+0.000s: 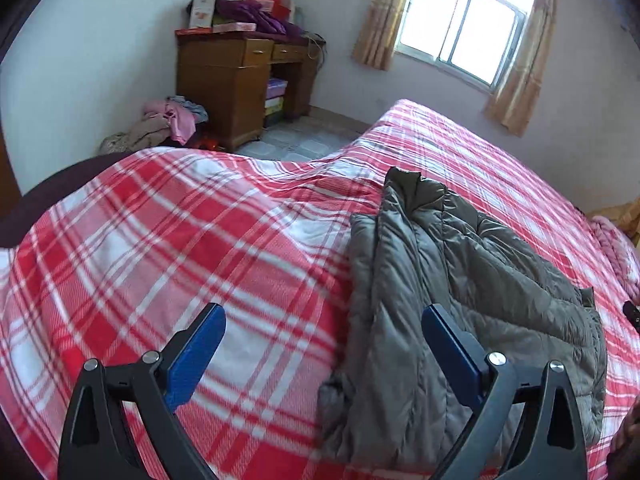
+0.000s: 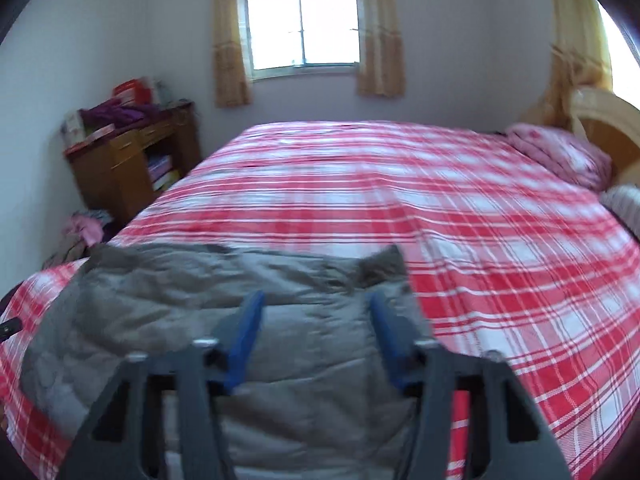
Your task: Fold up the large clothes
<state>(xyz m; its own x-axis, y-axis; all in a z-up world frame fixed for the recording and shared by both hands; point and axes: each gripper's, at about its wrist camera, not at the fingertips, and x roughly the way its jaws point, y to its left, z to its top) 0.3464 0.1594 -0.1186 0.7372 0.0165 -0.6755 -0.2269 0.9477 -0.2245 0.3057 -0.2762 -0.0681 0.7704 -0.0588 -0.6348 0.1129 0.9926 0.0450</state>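
- Two grippers show, one per wrist view, each with blue pads on black fingers; both stand with their jaws spread wide and nothing between them.
- The left gripper [image 1: 324, 316] hangs above the bed; its left fingertip is over bare plaid bedspread [image 1: 160, 248], its right fingertip over the near edge of the jacket.
- The right gripper [image 2: 316, 304] hangs over the jacket's middle, with grey fabric showing in the gap between its pads. This view is blurred, so whether the pads touch the cloth cannot be told.
- The grey-olive quilted jacket [image 1: 460, 272] lies on the red-and-white bedspread, folded into a long, narrow bundle with its layers stacked; one end rises in a small peak toward the far side of the bed.
- In the right wrist view the jacket [image 2: 168, 304] fills the near left part of the bed, and the bedspread [image 2: 440, 200] stretches bare beyond it toward the window.
- A pink pillow [image 2: 560, 152] lies at the head of the bed, beside a pale headboard [image 2: 600, 120].
- A wooden desk [image 1: 232, 80] stands against the far wall with boxes and purple cloth piled on top.
- A heap of pink and beige clothes [image 1: 168, 120] lies on the floor beside the desk.
- A window [image 2: 300, 24] with yellow curtains lights the room.
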